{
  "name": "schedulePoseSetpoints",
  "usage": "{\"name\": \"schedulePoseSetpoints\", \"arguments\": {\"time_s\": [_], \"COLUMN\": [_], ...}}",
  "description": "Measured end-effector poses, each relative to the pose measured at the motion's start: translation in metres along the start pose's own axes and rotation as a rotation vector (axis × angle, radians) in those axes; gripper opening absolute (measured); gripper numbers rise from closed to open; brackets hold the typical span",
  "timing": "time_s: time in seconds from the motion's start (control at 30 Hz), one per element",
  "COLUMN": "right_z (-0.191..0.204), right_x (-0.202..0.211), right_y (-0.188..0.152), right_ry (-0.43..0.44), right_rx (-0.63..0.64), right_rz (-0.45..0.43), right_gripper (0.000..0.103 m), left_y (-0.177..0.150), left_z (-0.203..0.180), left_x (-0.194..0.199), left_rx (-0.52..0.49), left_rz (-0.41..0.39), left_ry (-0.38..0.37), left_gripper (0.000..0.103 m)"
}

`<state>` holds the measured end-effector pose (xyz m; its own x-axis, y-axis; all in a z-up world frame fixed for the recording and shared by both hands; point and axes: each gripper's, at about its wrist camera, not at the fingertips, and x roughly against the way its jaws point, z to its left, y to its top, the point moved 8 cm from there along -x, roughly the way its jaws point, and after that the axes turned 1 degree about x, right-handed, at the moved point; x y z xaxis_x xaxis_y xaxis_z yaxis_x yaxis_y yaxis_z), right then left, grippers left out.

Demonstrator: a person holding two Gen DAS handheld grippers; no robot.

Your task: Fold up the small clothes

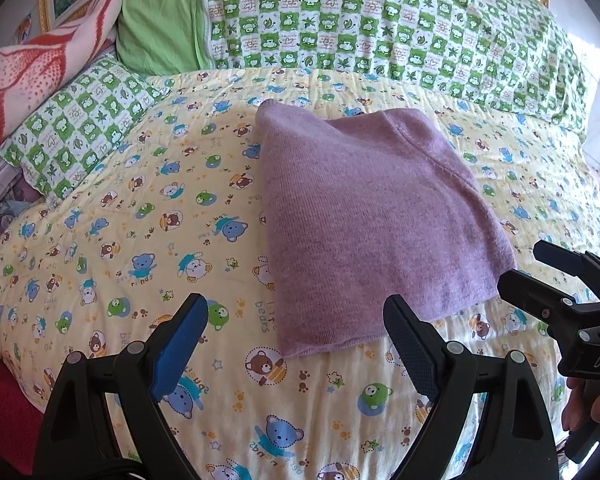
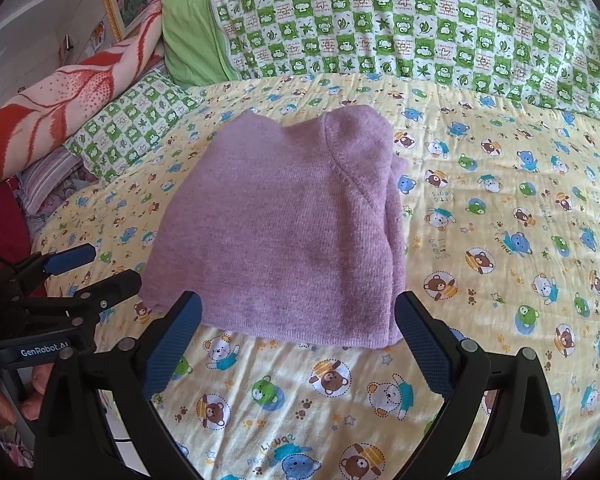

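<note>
A small purple knit garment lies folded into a compact block on the yellow bear-print bedspread. In the right wrist view the purple garment sits straight ahead with its near edge just beyond the fingertips. My left gripper is open, hovering near the garment's front left corner with nothing between its fingers. My right gripper is open too and holds nothing. Each gripper shows in the other's view: the right gripper at the garment's right corner, the left gripper at its left corner.
A green checked quilt and a green pillow lie across the head of the bed. A pink-and-red blanket is piled at the left. A hand holds the right gripper. Open bedspread stretches to the garment's right.
</note>
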<state>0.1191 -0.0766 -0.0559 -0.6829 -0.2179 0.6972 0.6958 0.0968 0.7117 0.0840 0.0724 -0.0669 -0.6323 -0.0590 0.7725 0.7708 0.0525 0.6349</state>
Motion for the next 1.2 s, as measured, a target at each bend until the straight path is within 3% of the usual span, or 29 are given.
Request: {"name": "schedulePoseSetpoints", "arguments": {"time_s": [1.2], "right_z": [-0.024], "right_x": [-0.003], "right_y": [0.014], "right_ry": [0.001], "right_rx": [-0.068], "right_rz": [-0.010], "right_gripper": [0.097], "left_y": [0.017], "left_z": [-0.001], "left_x": [-0.010], "left_rx": [0.034], "left_rz": [0.023], "left_ry": [0.022], "left_gripper": [0.090]}}
